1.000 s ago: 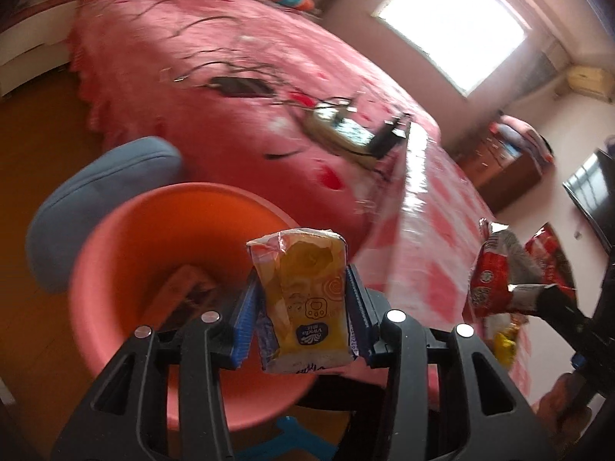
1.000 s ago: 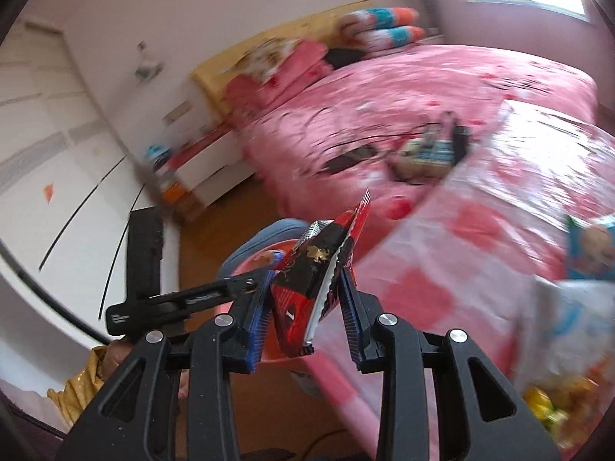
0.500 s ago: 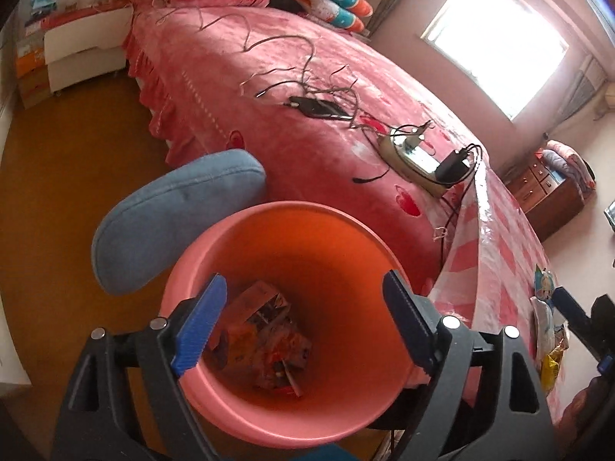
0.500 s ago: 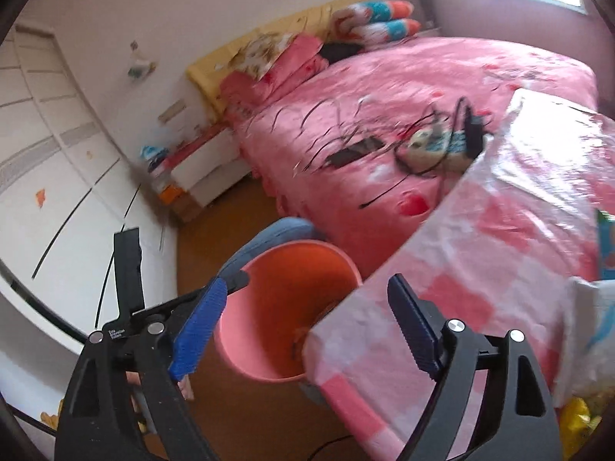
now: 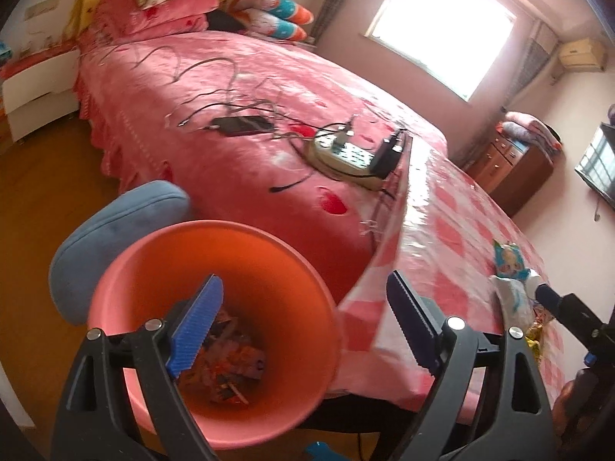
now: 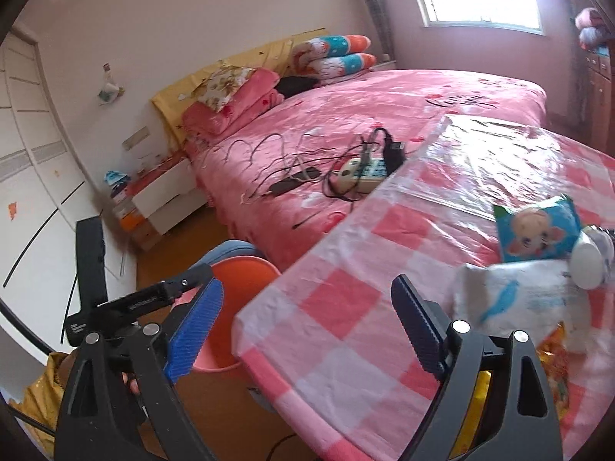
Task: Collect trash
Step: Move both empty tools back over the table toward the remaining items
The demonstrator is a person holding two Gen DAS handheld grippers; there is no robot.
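Observation:
An orange-pink bin (image 5: pixel 161 261) stands on the floor beside the table; several snack wrappers (image 5: pixel 230 365) lie in its bottom. My left gripper (image 5: pixel 303 326) is open and empty, above the bin's right rim. My right gripper (image 6: pixel 307 322) is open and empty, over the table's near corner, with the bin (image 6: pixel 238 272) to its lower left. On the pink checked tablecloth (image 6: pixel 338 299) lie a blue cartoon packet (image 6: pixel 538 230), a white packet with a blue bird (image 6: pixel 511 299), a white bottle (image 6: pixel 588 261) and yellow-orange wrappers (image 6: pixel 557 357).
A pink bed (image 5: pixel 215 84) behind the table holds a power strip (image 5: pixel 346 153), a phone (image 5: pixel 242 125) and tangled cables. A blue cushioned stool (image 5: pixel 115 226) stands behind the bin. A white nightstand (image 6: pixel 165 199) and a wooden dresser (image 5: pixel 515 169) stand by the walls.
Both grippers opened and let go of their wrappers: the yellow packet from the left, the red packet from the right. Both have since drawn back from the bin toward the table.

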